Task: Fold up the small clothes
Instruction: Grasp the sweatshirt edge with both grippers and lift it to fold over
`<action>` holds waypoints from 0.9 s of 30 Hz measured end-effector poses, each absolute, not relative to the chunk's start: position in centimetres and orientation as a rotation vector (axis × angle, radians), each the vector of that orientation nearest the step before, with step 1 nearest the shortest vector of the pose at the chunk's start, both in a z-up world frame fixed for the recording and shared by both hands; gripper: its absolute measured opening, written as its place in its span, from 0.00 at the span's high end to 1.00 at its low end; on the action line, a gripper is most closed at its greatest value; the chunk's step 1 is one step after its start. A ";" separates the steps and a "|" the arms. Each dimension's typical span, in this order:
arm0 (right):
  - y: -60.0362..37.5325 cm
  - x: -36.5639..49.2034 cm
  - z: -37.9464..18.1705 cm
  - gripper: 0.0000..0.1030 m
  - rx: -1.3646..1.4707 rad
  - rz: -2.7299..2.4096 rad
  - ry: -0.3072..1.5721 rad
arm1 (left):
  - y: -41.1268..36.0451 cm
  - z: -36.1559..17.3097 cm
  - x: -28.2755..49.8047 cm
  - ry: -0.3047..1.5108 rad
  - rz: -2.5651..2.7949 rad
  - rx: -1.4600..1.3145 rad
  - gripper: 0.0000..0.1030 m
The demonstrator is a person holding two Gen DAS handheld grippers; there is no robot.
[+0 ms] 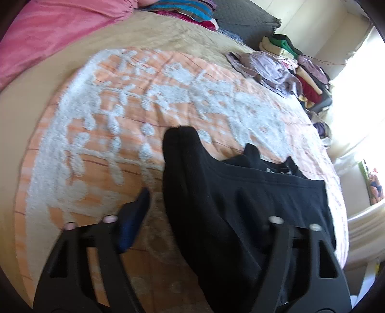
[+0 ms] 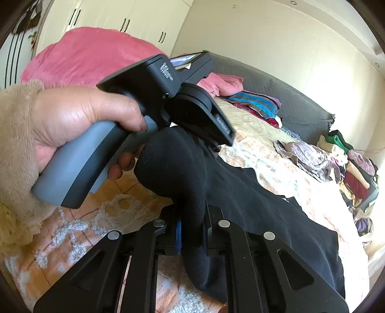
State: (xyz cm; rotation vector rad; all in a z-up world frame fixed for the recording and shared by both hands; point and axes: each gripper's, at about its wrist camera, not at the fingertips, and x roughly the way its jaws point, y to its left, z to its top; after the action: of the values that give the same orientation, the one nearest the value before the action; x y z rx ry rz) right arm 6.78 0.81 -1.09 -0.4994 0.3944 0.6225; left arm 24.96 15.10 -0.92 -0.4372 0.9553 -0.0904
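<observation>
A black garment (image 1: 231,197) lies partly on the orange-and-white bedspread (image 1: 134,101), one folded end raised. In the left wrist view my left gripper (image 1: 207,216) is open, its blue-padded left finger (image 1: 132,224) beside the cloth and its right finger hidden under the cloth. In the right wrist view my right gripper (image 2: 191,236) is shut on a fold of the black garment (image 2: 264,211), lifting it. The left gripper's body (image 2: 154,96), held by a hand, is just beyond the raised fold.
A pink duvet (image 1: 48,31) lies at the head of the bed. Striped folded cloth (image 1: 182,9) and a grey headboard cushion (image 1: 245,21) are behind. A heap of mixed clothes (image 1: 288,67) lies along the far right edge by a bright window.
</observation>
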 end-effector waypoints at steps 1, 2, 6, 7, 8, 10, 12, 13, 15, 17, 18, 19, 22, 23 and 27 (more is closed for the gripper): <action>0.7 6.7 -0.9 0.90 -0.495 0.620 0.387 | 14.8 -0.9 25.0 0.956 -0.112 -0.456 0.58; 0.5 6.6 -0.8 0.90 -0.493 0.615 0.384 | 14.6 -0.8 25.0 0.956 -0.118 -0.461 0.68; -0.4 6.4 0.1 0.91 -0.464 0.597 0.376 | 13.4 0.3 24.6 0.934 -0.138 -0.449 0.83; -0.7 6.3 0.3 0.91 -0.455 0.591 0.373 | 13.2 0.6 24.5 0.927 -0.139 -0.441 0.84; -1.1 6.2 0.6 0.91 -0.449 0.584 0.368 | 12.7 1.1 24.4 0.918 -0.140 -0.424 0.84; -1.4 5.9 1.0 0.91 -0.446 0.576 0.360 | 12.1 2.0 24.2 0.902 -0.145 -0.404 0.85; -2.0 5.6 1.5 0.91 -0.439 0.562 0.349 | 11.5 2.9 23.9 0.886 -0.149 -0.388 0.85; -2.4 5.5 1.7 0.91 -0.432 0.555 0.347 | 11.1 3.4 23.8 0.878 -0.152 -0.379 0.85; -3.1 5.4 2.1 0.91 -0.418 0.539 0.340 | 10.7 4.1 23.7 0.867 -0.159 -0.370 0.85; -3.7 5.5 2.5 0.91 -0.405 0.526 0.337 | 10.0 4.8 23.6 0.855 -0.167 -0.358 0.85; -4.2 5.5 2.7 0.91 -0.397 0.516 0.334 | 9.7 5.1 23.6 0.850 -0.170 -0.352 0.85; -4.4 5.3 2.8 0.91 -0.392 0.511 0.332 | 9.3 5.5 23.6 0.843 -0.175 -0.344 0.85; -5.3 5.2 3.2 0.91 -0.379 0.494 0.329 | 8.5 6.1 23.6 0.833 -0.184 -0.330 0.84; -5.6 5.1 3.4 0.91 -0.375 0.489 0.328 | 8.1 6.4 23.6 0.829 -0.187 -0.324 0.84; -6.8 5.2 3.7 0.92 -0.350 0.470 0.328 | 7.0 7.1 23.6 0.816 -0.199 -0.314 0.84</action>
State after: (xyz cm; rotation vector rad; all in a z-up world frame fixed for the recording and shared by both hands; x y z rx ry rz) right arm 5.19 -6.76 3.68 -0.3500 0.3276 0.4703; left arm 23.58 6.96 7.12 -0.3135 0.8162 -0.1991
